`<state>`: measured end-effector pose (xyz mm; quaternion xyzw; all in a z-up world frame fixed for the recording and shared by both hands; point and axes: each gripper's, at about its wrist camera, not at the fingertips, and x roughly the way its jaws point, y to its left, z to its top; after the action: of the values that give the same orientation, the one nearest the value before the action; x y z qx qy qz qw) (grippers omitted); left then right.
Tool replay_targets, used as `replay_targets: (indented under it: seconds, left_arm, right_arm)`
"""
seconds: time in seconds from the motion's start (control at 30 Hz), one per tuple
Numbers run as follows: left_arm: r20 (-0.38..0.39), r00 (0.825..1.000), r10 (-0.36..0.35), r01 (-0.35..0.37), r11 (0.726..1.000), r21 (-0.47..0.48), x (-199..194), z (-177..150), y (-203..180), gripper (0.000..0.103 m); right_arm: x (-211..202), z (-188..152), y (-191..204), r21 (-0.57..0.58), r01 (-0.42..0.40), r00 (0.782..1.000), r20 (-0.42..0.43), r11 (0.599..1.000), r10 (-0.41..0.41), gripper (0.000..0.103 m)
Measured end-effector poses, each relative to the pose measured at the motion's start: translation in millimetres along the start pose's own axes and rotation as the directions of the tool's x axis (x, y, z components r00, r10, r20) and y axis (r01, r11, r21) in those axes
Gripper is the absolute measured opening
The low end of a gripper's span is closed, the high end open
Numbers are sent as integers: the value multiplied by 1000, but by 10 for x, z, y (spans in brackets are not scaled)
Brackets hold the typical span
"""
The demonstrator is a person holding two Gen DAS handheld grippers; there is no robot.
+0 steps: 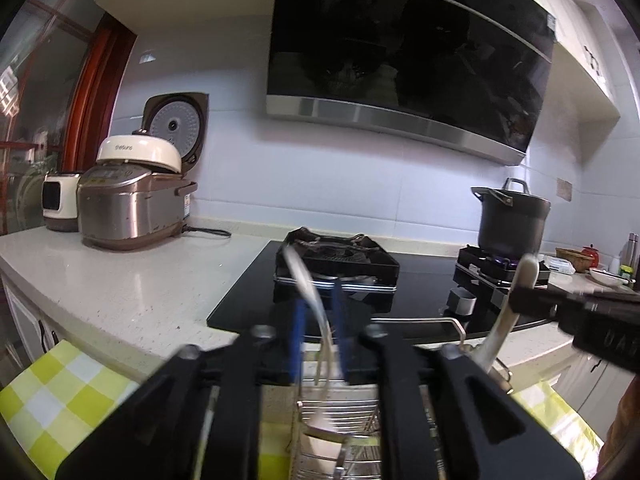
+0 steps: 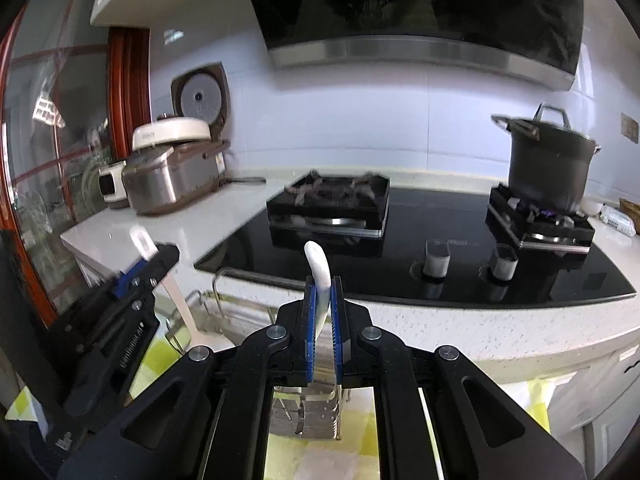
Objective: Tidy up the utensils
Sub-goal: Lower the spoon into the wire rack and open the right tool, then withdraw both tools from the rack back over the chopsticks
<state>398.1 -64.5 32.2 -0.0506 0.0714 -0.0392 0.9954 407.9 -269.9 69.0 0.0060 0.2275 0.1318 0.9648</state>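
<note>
Utensils first: a white plastic spoon [image 2: 319, 280] stands handle-up, pinched flat between the blue pads of my right claw [image 2: 322, 334], directly above the wire-mesh steel utensil basket [image 2: 308, 412] on the yellow-checked cloth. My left claw [image 1: 318, 336] has its jaws parted around a second white spoon [image 1: 310, 292], the pads off its handle, bowl already down in that basket. Both claws point roughly level over it, towards the black glass hob [image 2: 440, 236].

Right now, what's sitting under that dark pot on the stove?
The dark pot stands on the right burner grate, with a small blue flame lit beneath it. The pot's inside is hidden by its lid.
</note>
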Motion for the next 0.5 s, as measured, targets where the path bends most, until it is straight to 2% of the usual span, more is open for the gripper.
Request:
replay_targets:
  seconds: [0.03,0.27,0.33,0.37,0.4,0.5]
  left_arm:
    - [1,1000,12,-12,1000,-8,0,-3,30,30]
    - [-17,1000,24,-24,999,-21,0,8,148,31]
    - [-25,999,32,-33,999,-38,-8,12,198,33]
    - [-26,999,35,-36,998,-45,-16,21,218,33]
    - [-28,999,37,-38,998,-53,-32,27,240,34]
    - [-27,999,45,-47,997,-62,-116,41,306,34]
  right_arm:
    - [23,-11,-2,5,-3,1000,-8,1000,3,9]
    - [51,-79,-39,45,-14,999,-29,999,15,12]
    - [17,-68,-50,49,-11,1000,-20,999,12,21]
    - [-3,-65,-55,52,-8,1000,-15,999,9,35]
    - [-24,-61,-61,57,-9,1000,-10,998,9,44]
    - [-106,-36,-57,58,4,1000,4,998,-4,44]
